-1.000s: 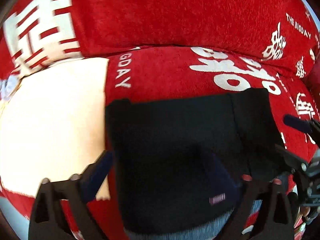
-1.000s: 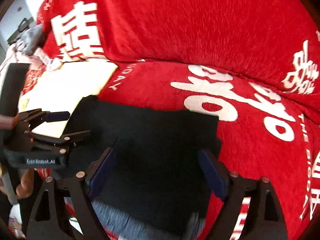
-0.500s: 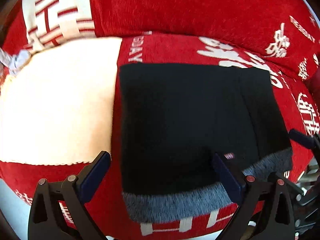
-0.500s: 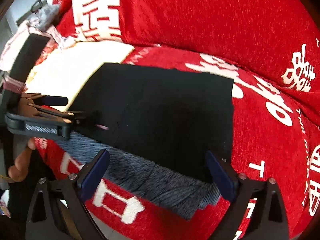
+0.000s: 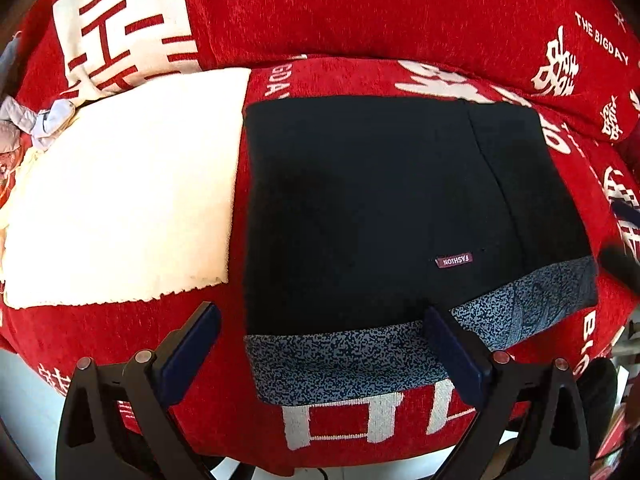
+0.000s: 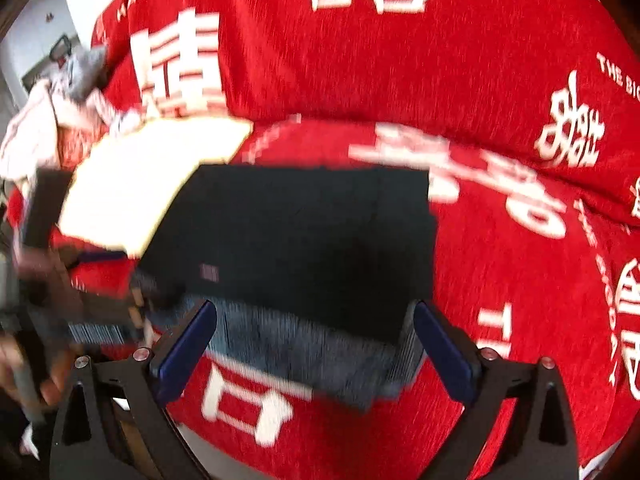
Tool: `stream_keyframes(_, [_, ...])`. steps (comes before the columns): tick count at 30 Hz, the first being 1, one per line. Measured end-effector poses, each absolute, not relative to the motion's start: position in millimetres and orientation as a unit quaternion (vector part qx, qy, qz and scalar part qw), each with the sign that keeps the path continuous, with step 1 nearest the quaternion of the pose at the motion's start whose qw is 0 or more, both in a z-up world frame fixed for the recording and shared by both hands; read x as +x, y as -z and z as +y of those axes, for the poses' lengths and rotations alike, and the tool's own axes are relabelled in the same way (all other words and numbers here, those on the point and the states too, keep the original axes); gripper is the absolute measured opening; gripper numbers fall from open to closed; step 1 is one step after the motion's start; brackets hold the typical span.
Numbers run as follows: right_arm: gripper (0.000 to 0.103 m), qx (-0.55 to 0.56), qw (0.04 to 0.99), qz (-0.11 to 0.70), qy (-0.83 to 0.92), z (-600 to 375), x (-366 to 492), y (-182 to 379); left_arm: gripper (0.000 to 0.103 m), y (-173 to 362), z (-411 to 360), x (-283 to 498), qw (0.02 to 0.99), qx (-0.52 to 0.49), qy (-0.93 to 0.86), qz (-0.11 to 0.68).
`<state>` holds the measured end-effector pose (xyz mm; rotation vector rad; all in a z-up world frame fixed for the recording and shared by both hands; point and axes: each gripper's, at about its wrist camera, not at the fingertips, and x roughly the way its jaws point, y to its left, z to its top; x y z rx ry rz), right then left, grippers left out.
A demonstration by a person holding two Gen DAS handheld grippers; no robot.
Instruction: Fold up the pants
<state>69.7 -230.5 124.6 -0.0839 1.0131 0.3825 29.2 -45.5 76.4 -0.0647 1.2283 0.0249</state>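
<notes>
The black pants (image 5: 380, 208) lie folded into a flat rectangle on the red sofa seat, with a speckled grey-blue band (image 5: 360, 356) along the near edge and a small "FASHION" label (image 5: 454, 260). My left gripper (image 5: 320, 348) is open and empty, held just in front of the near edge. In the right wrist view the pants (image 6: 304, 240) look the same, blurred. My right gripper (image 6: 316, 340) is open and empty, above the near edge. The left gripper (image 6: 60, 280) shows there at the far left, blurred.
The sofa (image 5: 360, 8) has a red cover with white characters, and its backrest rises behind the pants. A cream cloth (image 5: 120, 200) lies flat left of the pants. Crumpled pale clothes (image 6: 48, 112) sit at the far left. The seat's front edge (image 5: 360, 452) drops off below.
Both grippers have pulled back from the pants and away from the sofa. The pants now lie flat with the grey band showing; both grippers stayed open.
</notes>
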Motion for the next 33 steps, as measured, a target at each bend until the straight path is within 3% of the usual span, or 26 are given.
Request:
stream_keyframes(6, [0.100, -0.019, 0.802, 0.573, -0.168, -216, 125, -70, 0.102, -73, -43, 30, 0.812, -0.049, -0.005, 0.582])
stream_keyframes(15, [0.102, -0.096, 0.830, 0.544, -0.076, -212, 82, -106, 0.102, -86, -46, 12, 0.813, -0.042, -0.021, 0.580])
stream_keyframes(33, [0.103, -0.080, 0.827, 0.557, -0.003, -240, 33, -109, 0.102, -96, -70, -25, 0.819, -0.053, 0.008, 0.571])
